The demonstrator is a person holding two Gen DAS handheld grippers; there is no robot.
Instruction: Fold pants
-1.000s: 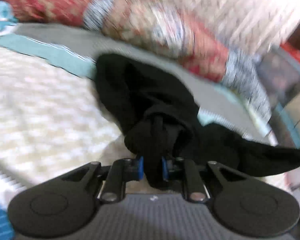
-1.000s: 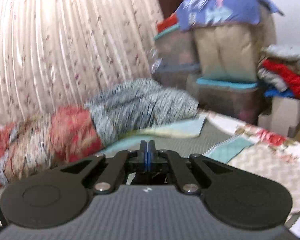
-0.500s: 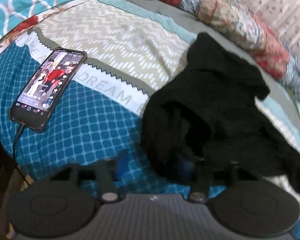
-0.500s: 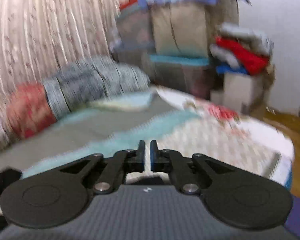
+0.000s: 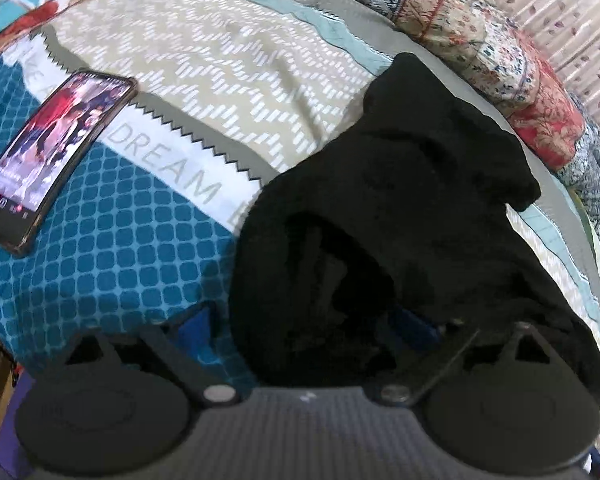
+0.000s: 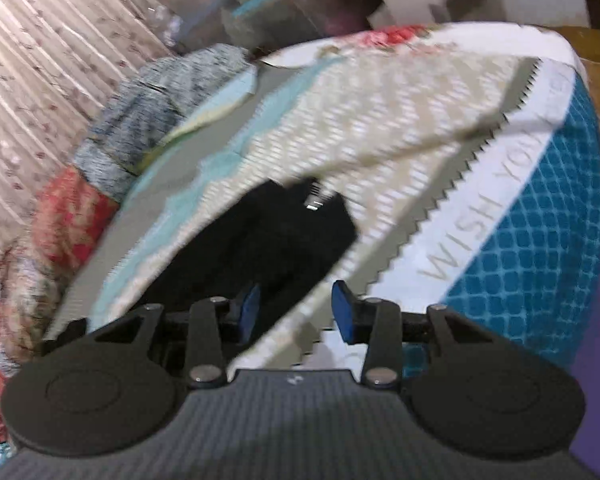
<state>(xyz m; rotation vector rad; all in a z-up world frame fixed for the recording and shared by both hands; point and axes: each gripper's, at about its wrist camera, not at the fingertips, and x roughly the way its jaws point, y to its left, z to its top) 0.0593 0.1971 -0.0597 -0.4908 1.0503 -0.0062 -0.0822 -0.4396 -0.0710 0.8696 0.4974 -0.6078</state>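
The left gripper [image 5: 306, 326] has its fingers spread wide, with the black pants [image 5: 400, 216] bunched between and over them on the bed [image 5: 112, 248]. The right gripper [image 6: 296, 312] is also spread, seemingly just touching the pants at 11 o'clock. A phone [image 5: 48, 160] lies at 10 o'clock.

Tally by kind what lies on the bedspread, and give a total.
Black pants: 1
Phone: 1
Patchwork quilt roll along the far edge: 1
Total: 3
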